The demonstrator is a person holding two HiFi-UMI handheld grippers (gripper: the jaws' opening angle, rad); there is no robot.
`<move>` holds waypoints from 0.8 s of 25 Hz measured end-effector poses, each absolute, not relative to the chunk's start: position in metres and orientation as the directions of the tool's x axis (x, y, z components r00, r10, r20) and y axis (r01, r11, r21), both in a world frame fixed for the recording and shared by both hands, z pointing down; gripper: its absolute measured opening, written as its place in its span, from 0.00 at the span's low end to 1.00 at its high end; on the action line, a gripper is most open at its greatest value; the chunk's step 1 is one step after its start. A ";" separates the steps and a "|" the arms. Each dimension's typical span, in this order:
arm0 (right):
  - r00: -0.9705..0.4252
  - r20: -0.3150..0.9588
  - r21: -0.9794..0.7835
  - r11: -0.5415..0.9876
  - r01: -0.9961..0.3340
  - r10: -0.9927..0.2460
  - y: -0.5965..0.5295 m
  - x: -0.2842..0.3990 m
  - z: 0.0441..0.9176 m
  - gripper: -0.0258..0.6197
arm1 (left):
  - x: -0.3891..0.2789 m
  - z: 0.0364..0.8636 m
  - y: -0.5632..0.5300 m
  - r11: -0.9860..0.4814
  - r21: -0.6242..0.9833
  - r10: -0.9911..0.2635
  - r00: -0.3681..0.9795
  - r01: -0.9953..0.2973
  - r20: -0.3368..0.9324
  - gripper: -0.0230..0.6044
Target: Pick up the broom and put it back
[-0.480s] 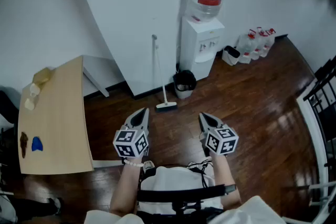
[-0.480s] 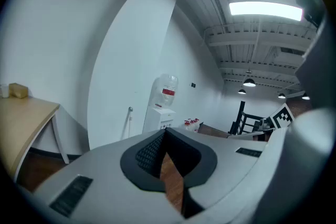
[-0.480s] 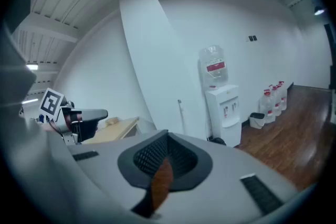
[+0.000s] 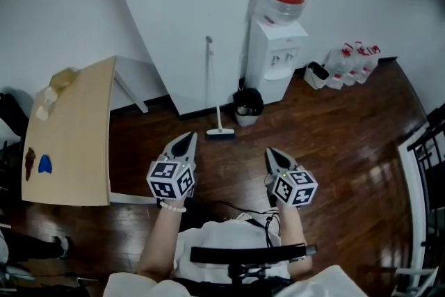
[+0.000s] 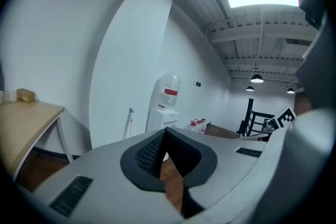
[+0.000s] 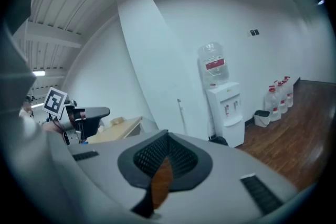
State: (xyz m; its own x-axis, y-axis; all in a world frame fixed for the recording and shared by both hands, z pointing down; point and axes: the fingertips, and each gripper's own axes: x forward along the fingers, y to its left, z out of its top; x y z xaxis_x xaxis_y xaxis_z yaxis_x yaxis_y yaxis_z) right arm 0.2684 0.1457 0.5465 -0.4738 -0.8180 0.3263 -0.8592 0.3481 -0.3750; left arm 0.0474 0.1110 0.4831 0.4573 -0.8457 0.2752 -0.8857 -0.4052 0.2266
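Note:
A broom (image 4: 212,90) with a thin pale handle leans upright against the white wall, its head (image 4: 220,133) on the wooden floor. The left gripper view shows the handle (image 5: 130,122) far off beside the dispenser, and so does the right gripper view, where the handle (image 6: 181,115) is thin and pale. My left gripper (image 4: 188,140) is held at waist height, short of the broom head, jaws together and empty. My right gripper (image 4: 271,153) hovers to the right at the same height, also shut on nothing. Both point toward the wall.
A water dispenser (image 4: 279,38) stands right of the broom, with a small black bin (image 4: 247,105) at its foot and several water jugs (image 4: 351,59) further right. A wooden table (image 4: 69,135) fills the left. A black railing (image 4: 425,149) borders the right edge.
The view has shifted a little toward the wall; both grippers sit slightly higher in the picture and nearer the broom head. Their jaws stay closed.

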 end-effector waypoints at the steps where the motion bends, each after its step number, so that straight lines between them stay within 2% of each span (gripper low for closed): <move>1: -0.479 0.324 -0.381 0.351 -0.855 -0.816 0.143 0.268 0.549 0.05 | 0.048 0.482 0.108 -0.402 0.224 -0.847 0.453 -0.888 0.277 0.03; 11: -0.471 0.332 -0.393 0.334 -0.857 -0.818 0.067 0.247 0.572 0.05 | 0.016 0.502 0.022 -0.396 0.254 -0.847 0.458 -0.882 0.271 0.03; 20: -0.485 0.333 -0.384 0.353 -0.853 -0.809 -0.066 0.153 0.573 0.06 | -0.066 0.513 -0.122 -0.442 0.282 -0.794 0.517 -0.852 0.318 0.03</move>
State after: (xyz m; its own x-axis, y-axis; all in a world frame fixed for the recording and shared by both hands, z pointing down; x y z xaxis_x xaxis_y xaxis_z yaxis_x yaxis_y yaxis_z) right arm 0.1534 -0.0663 0.5731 -0.4847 -0.8090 0.3326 -0.8531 0.3533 -0.3839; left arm -0.0655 -0.1215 0.5132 0.5174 -0.7944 0.3181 -0.8517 -0.4419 0.2817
